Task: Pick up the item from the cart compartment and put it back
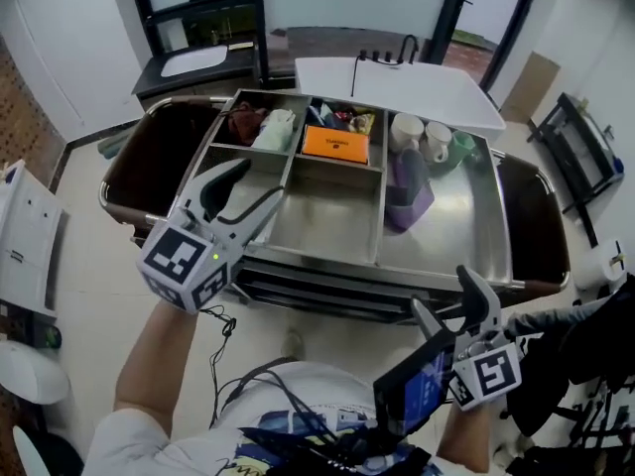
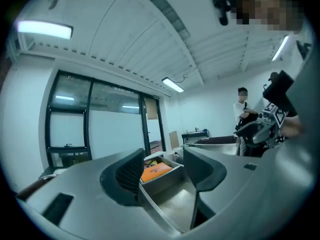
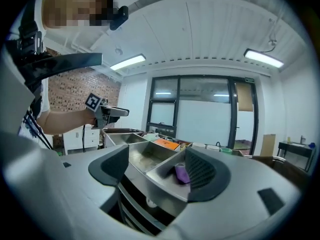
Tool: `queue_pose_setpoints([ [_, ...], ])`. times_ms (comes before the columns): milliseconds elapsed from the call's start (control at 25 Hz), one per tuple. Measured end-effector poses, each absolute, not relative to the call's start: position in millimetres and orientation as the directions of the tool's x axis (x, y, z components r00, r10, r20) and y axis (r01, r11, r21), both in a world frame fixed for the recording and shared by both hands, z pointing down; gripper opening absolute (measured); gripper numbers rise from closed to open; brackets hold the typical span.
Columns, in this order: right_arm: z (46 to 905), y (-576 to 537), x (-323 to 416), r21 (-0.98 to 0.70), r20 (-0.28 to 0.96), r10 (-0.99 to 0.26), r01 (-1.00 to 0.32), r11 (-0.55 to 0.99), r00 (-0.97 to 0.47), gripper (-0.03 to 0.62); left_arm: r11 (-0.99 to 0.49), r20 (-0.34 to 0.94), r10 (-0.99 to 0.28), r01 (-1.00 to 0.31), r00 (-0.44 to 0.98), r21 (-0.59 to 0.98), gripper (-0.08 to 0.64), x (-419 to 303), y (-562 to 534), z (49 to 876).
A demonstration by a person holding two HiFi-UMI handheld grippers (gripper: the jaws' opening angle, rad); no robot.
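A steel cart [image 1: 446, 236] with several open compartments stands in front of me. An orange box [image 1: 335, 144] lies in a back middle compartment; the same orange box [image 2: 156, 171] shows between the jaws in the left gripper view. A purple item [image 1: 407, 191] leans in the right compartment. My left gripper [image 1: 263, 178] hovers over the cart's front left compartment, open and empty. My right gripper [image 1: 448, 296] stays in front of the cart's near right edge, open, holding nothing. In the right gripper view the purple item [image 3: 181, 173] shows beyond the jaws.
White cups [image 1: 422, 137] and a white cloth [image 1: 275, 129] sit in the back compartments. Dark bags [image 1: 149, 157] hang at both cart ends. A white board [image 1: 397, 82] lies behind the cart. A black rack [image 1: 585, 157] stands at the right. A person [image 2: 243, 111] stands farther off.
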State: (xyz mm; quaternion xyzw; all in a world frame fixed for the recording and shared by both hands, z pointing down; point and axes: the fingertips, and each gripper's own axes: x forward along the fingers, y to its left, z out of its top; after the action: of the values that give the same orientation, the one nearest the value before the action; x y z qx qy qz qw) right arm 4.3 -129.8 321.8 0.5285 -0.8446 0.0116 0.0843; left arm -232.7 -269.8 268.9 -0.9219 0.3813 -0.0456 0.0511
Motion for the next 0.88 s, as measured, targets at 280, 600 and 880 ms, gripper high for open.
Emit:
queue_pose_setpoints([
  [280,322,-52,37,0.085,0.105,-0.839,-0.836,0.542,-0.534,0.376,-0.623,0.064,-0.782,-0.778,0.620,-0.077,0.255,-212,-112,304],
  [600,328,4,52,0.073,0.095,-0.795,-0.792,0.606,-0.599,0.371,-0.571,0.168,-0.814,-0.818,0.555,-0.065,0.255,-192,-6,335],
  [880,327,28,32,0.087,0.122,-0.785,-0.781,0.618,-0.608,0.371,-0.618,0.163,-0.779,-0.785,0.606,-0.033,0.253,-186,14,338],
])
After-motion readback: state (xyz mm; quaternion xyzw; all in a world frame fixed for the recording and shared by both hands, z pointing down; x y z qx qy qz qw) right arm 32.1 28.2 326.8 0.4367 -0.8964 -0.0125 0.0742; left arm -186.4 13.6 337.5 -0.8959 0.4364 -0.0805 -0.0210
